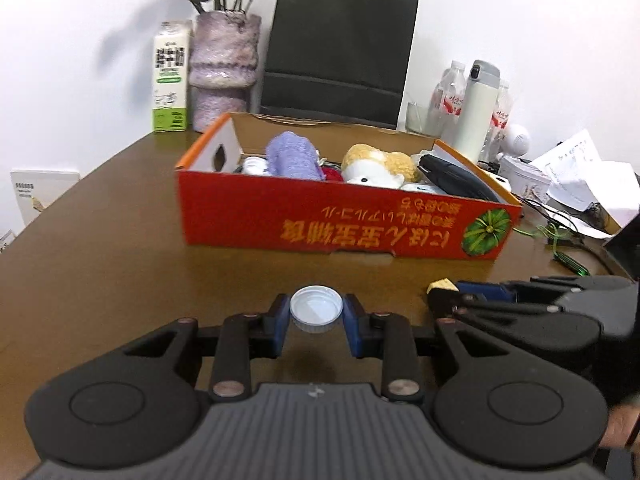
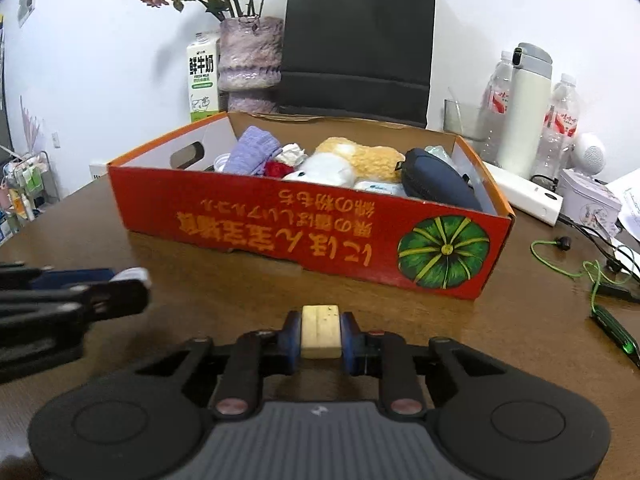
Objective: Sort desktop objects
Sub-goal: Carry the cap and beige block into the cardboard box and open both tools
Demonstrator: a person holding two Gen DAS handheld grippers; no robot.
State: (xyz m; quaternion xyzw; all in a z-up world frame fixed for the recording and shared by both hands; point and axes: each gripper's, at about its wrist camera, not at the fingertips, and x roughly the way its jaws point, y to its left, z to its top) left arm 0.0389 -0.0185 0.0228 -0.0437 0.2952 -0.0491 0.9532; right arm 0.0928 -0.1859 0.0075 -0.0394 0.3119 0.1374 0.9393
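Left tool (image 1: 316,314): clamped on a white bottle cap (image 1: 316,309), one blue pad on each side of its rim, so the cap cannot roll off while carried.
Right tool (image 2: 321,332): clamped on a small cream block (image 2: 321,332), pads pressed flat against its two opposite sides, which looks a sound hold on a squared thing.
Cap facing: hollow side up and tipped a little toward the camera; being round, it has no long axis to speak of.
Block axis: its longer side seems to run forward, away from the tool and toward the box; the top face is up, faintly speckled.
Height: both things seem lifted just clear of the desk (image 2: 224,300), though I cannot be sure from here.
Box (image 2: 280,224): red cardboard, straight ahead of both tools, open top, near wall facing them, printing upside down.
Box contents: purple cloth (image 2: 252,152), plush toy (image 2: 344,164), dark case (image 2: 432,180), already lying inside, so the box is likely where the sorted things go.
Tools to each other: side by side, near, not touching.
Next, as I judge: carry both forward over the near wall, then release.
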